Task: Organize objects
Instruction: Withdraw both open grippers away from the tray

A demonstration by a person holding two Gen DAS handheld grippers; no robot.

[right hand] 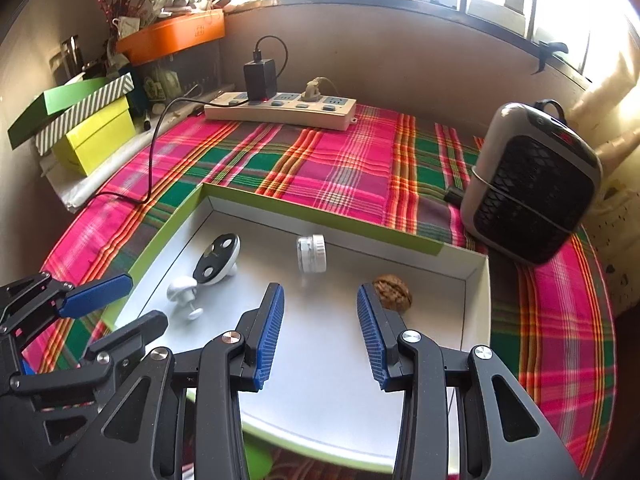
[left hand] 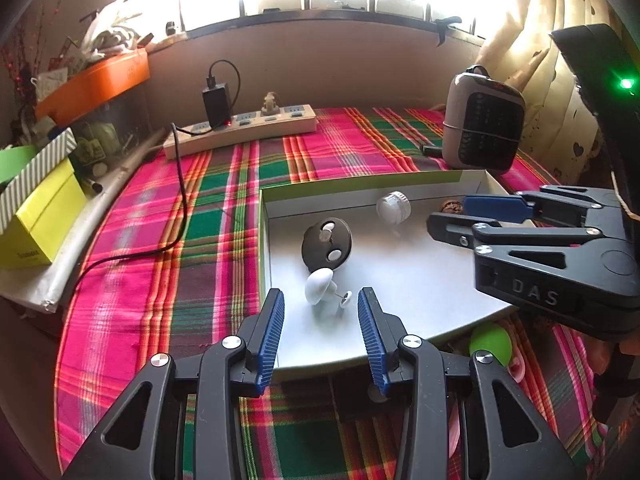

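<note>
Your left gripper hangs wide and empty over the tray, white mushroom-shaped piece just ahead of it. Your right gripper gapes wide too, walnut just beside its right finger; small jar lies farther back.
</note>
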